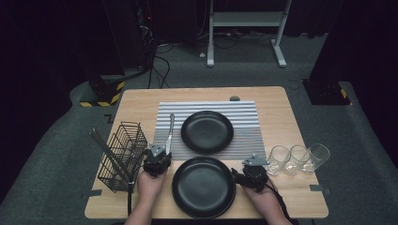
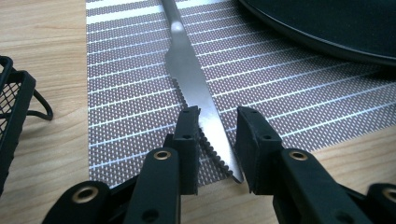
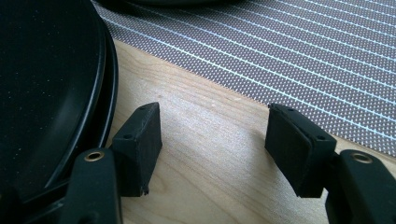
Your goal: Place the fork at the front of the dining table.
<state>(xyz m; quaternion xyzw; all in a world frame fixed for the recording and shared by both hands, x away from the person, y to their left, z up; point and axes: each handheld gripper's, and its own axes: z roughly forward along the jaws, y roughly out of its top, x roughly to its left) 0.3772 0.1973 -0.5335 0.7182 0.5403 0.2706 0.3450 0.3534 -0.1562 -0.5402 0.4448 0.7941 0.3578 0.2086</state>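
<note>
A steel table knife (image 2: 187, 60) lies on the striped placemat (image 2: 280, 98), its serrated blade pointing toward me. My left gripper (image 2: 217, 123) is open, one jaw on either side of the blade near its tip; the left jaw is close against the blade's edge. In the high view the left gripper (image 1: 159, 153) sits at the near end of the knife (image 1: 170, 129). My right gripper (image 3: 212, 126) is open over bare wood, with nothing between its jaws. It sits just right of the front black plate (image 3: 42, 70); in the high view the right gripper (image 1: 254, 168) is beside that plate (image 1: 203, 186).
A second black plate (image 1: 207, 132) rests on the placemat (image 1: 244, 117). A black wire basket (image 1: 123, 154) stands at the left holding a long utensil. Three clear glasses (image 1: 297, 158) stand in a row at the right. The wooden table (image 1: 281, 112) ends just behind my hands.
</note>
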